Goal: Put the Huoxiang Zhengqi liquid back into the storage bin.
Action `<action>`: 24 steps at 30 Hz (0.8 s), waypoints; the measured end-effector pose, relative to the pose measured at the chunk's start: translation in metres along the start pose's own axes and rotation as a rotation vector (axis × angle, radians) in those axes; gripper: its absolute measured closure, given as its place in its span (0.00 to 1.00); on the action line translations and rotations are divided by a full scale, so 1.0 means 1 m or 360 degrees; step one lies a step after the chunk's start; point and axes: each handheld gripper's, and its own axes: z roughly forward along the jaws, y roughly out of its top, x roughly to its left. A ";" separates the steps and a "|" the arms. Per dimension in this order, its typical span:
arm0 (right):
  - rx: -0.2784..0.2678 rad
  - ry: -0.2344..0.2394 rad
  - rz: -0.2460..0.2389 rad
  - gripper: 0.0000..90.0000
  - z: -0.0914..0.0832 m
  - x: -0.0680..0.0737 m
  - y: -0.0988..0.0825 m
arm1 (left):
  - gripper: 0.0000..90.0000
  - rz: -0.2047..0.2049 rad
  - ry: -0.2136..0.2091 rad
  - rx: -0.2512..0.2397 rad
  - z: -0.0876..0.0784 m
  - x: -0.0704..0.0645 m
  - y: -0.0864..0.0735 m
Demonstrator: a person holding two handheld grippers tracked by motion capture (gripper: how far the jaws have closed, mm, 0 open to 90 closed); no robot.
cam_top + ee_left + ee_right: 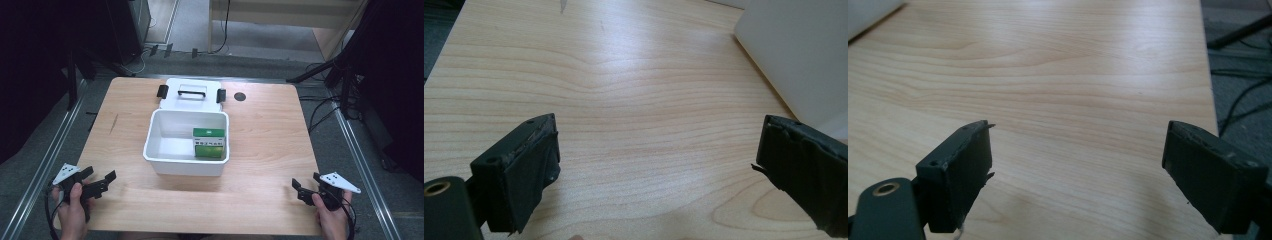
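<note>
A white plastic box [155,150] stands open at the middle of the wooden table, its lid [170,95] folded back behind it. Inside, against the right wall, lies a green carton [209,142]. My left gripper [101,179] rests near the table's front left corner, held by a hand, jaws wide apart with nothing between them [656,160]. The box's white wall [799,55] shows at the upper right of the left gripper view. My right gripper [305,184] sits near the front right corner, also open and empty [1078,170].
A small dark round hole [240,97] marks the tabletop behind the box at the right. Metal rails run along both sides of the table. Cables and stand legs [330,105] lie on the floor beyond the right edge. Bare wood [270,145] lies between the grippers and the box.
</note>
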 end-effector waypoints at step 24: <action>0.0040 0.0002 -0.0006 0.14 0.003 0.000 0.001 | 0.05 -0.0009 -0.0001 0.0010 0.001 0.001 0.000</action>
